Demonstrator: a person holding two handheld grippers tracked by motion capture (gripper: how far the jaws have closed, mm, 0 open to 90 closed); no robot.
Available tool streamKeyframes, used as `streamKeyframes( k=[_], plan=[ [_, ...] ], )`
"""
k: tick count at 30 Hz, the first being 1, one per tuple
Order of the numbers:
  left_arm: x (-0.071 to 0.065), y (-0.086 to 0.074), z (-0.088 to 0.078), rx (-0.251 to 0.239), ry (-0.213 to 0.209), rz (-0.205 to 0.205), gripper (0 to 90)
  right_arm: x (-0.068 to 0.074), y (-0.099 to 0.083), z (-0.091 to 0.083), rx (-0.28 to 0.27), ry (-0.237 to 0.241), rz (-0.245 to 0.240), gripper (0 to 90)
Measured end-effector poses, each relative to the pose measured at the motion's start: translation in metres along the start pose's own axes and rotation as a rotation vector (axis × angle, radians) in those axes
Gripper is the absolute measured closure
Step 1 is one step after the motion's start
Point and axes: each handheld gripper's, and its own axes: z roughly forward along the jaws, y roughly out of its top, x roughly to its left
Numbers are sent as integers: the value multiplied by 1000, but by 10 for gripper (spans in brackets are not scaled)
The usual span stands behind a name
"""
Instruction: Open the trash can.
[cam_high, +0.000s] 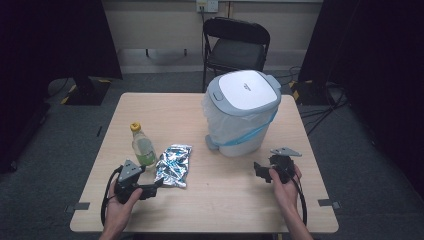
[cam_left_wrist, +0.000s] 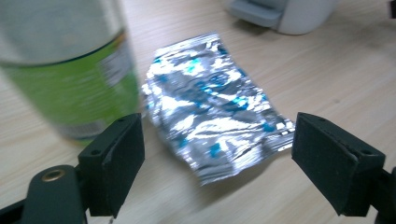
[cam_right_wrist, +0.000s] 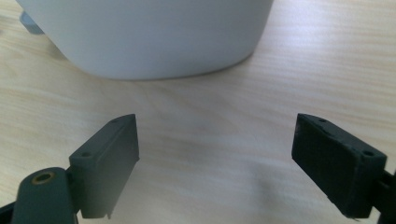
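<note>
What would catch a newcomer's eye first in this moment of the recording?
The white pedal bin with its lid shut stands out, upright at the table's far right with a clear liner and blue band. Next comes the crinkled silver foil packet, lying flat beside the green-labelled bottle, right in front of the left hand-held gripper, whose jaws are spread wide. The right hand-held gripper, also open, points at the bin's base.

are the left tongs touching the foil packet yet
Apart. The left gripper view shows the left tongs open, bare wooden table between each jaw and the foil packet.
</note>
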Motion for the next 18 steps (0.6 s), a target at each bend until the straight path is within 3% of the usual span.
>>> streamKeyframes(
  k=[6, 11, 16, 18],
  plan=[
    [-21, 9, 12, 12, -41, 40, 176, 7, 11, 5, -9, 32, 2, 137],
    [-36, 24, 28, 2, -105, 74, 176, 5, 24, 6, -15, 34, 0, 137],
    [-48, 35, 46, -9, -144, 61, 176, -1, 32, 7, -34, 16, 6, 139],
    [-49, 39, 51, -1, -139, 63, 182, -3, 35, 8, -39, 15, 11, 141]
  ],
)
